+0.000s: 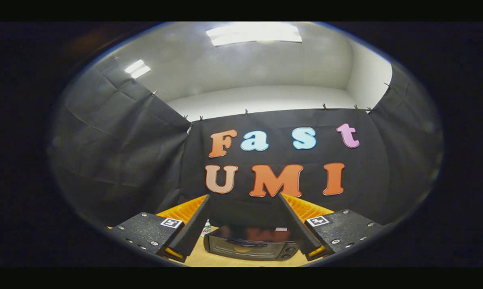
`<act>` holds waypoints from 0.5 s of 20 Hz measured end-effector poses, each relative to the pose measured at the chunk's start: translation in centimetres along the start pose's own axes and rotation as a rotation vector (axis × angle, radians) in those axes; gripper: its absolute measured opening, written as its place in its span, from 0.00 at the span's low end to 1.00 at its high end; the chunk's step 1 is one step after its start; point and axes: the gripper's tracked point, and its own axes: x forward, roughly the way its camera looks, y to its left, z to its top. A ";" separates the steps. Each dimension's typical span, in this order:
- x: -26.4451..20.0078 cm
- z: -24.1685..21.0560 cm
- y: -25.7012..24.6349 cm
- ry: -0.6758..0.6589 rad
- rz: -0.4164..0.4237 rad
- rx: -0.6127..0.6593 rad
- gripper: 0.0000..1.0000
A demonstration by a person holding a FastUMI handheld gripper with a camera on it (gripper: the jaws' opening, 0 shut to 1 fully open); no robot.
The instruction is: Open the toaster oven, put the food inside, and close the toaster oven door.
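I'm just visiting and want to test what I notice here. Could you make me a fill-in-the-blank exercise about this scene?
1. The toaster oven door is ____.
2. The tool has its two fingers spread ____, holding nothing.
3. The toaster oven stands on a wooden ____.
4. Seen from the tool, the oven lies ____ its fingers.

Missing words: closed; open; table; between

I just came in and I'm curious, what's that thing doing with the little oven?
A person is holding the gripper up, its fingers wide open with nothing between them. The toaster oven sits on the wooden table beyond the fingers, its door shut. A small bottle stands beside it. Nothing has been touched yet.
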 end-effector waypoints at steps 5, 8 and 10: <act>0.4 0.0 0.5 0.014 0.005 -0.020 0.97; 0.5 0.7 1.2 -0.009 0.000 -0.071 0.96; 0.3 0.7 1.5 -0.010 -0.006 -0.092 0.97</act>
